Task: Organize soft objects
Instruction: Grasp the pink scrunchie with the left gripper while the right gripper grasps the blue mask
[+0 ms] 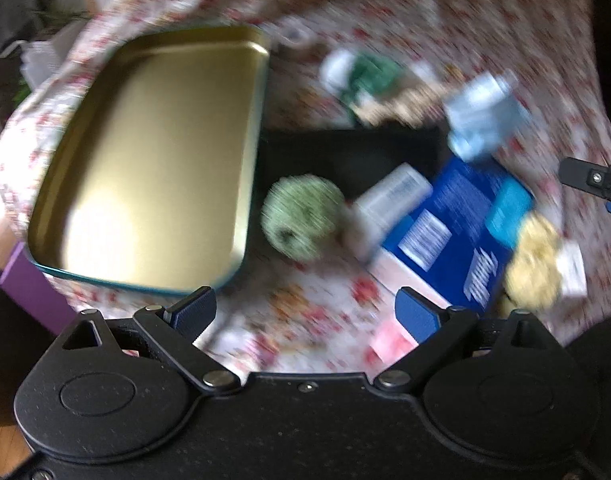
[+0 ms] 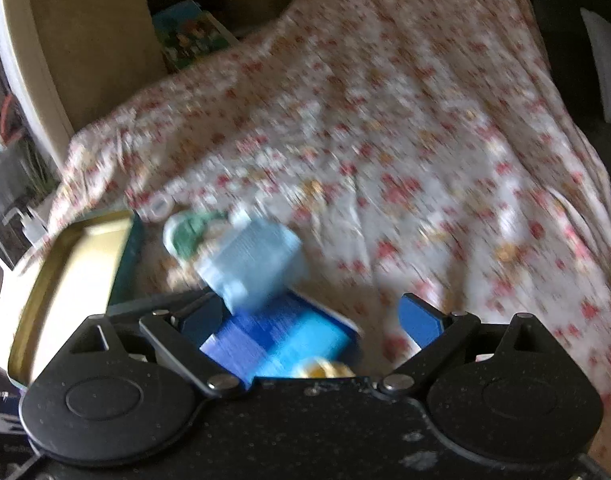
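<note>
Both views are motion-blurred. A gold metal tray [image 1: 145, 152] lies empty on the floral tablecloth at the left. A light green yarn ball [image 1: 303, 216] sits just right of the tray. A yellow yarn ball [image 1: 535, 268] lies at the right beside a blue box [image 1: 457, 232]. A dark green and white soft item [image 1: 365, 74] lies farther back. A pale blue packet [image 1: 483, 116] rests behind the box. My left gripper [image 1: 305, 314] is open and empty, above the cloth in front of the green ball. My right gripper [image 2: 311, 318] is open and empty over the blue box [image 2: 277, 340].
A white tube [image 1: 389, 200] and a black flat object [image 1: 353, 156] lie between the tray and the blue box. A small white round item [image 2: 157, 207] lies behind the tray [image 2: 65, 280]. The floral cloth [image 2: 425, 140] stretches far right. Shelving stands beyond the table's far left.
</note>
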The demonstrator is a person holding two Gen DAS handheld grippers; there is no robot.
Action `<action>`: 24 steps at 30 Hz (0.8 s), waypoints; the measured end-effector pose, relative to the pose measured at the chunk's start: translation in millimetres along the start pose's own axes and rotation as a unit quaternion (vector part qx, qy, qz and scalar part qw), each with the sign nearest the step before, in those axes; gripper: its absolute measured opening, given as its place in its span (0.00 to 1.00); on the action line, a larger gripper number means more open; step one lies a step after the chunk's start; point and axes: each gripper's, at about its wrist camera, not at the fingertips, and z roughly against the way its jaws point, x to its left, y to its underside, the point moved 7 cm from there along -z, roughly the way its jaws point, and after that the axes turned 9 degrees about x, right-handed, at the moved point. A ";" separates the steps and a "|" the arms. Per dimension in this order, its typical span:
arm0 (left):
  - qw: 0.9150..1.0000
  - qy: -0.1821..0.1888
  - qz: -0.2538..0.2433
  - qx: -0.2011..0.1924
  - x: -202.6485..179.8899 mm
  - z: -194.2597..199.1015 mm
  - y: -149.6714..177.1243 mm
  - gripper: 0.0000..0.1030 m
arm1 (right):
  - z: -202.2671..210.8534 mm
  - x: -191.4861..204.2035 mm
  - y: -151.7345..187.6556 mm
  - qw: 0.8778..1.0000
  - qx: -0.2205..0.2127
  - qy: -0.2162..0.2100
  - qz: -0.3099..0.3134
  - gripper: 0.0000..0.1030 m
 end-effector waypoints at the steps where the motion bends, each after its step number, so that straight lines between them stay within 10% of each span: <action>1: 1.000 0.005 -0.011 0.007 -6.4 -3.6 4.5 0.90 | 3.2 -2.3 6.6 1.000 0.013 -0.008 0.001 0.93; 8: 0.995 0.026 -0.086 0.032 -46.8 -17.6 35.7 0.90 | 7.7 -7.3 28.9 0.996 0.054 0.048 0.057 0.93; 24: 0.990 -0.013 -0.138 -0.001 -83.2 -36.4 31.5 0.90 | -1.6 -21.0 20.4 0.998 0.068 0.001 0.004 0.92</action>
